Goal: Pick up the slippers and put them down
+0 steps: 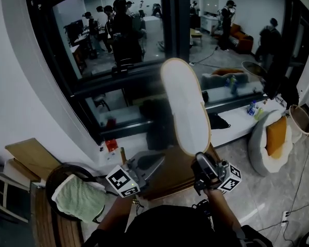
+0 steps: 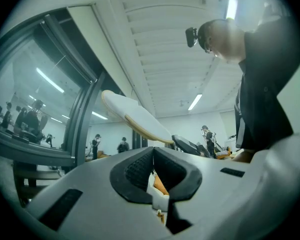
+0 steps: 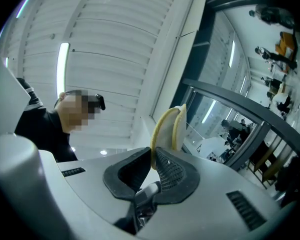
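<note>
Slipper (image 1: 185, 107) centre frame, upright, white sole, tan rim, lower end pinched in right gripper (image 3: 154, 156); left gripper (image 2: 152, 151) closed, empty

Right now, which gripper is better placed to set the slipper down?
Right. The right gripper is shut on the white slipper, holding it raised with its sole showing. The left gripper is shut with nothing between its jaws.
</note>
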Tool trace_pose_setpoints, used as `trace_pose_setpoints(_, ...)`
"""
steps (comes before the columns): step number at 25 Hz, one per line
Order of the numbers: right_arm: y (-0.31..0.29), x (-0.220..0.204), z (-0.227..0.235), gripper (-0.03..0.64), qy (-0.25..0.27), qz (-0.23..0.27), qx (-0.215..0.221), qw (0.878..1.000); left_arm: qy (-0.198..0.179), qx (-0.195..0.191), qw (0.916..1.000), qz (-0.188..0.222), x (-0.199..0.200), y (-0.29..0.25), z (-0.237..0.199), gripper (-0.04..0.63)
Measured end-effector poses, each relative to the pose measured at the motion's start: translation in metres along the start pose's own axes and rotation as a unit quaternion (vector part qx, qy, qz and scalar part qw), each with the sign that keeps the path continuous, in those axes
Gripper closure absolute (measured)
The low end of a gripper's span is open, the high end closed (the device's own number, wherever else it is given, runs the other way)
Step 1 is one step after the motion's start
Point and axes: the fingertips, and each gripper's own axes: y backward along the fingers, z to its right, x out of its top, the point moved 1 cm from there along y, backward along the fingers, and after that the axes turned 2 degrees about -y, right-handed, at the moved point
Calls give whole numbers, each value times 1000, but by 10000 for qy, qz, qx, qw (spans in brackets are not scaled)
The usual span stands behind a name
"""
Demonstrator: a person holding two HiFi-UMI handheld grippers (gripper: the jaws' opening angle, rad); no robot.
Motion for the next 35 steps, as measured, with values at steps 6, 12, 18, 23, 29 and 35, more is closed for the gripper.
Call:
trace_pose_setpoints(6,-4,1,-6,572,80,24,57,9999,-45,-36,10000,44,4,4,0,583)
trace_pose_setpoints(12,-2,0,-5,572,65,-1,42,10000,-20,-127,9999,34,3,-1,3,583)
trace_pose_setpoints(18,7,-1,2,572,25,8,-96,10000,87,-214,9997,-8,-5,-8,4,583)
trace_pose_setpoints(23,17,-2,11,571,-77,48,-267,9996,228,-225,9994,-123,-18,-12,4,583)
trace_pose_setpoints(29,31,-14,31,571,-415,70,-533,9977,508,-163,9982,-260,-38,-12,1,583)
trace_pose_setpoints(35,50,-44,62,571,-929,-59,-898,9916,1130,-124,9920,-549,-82,-11,3,583)
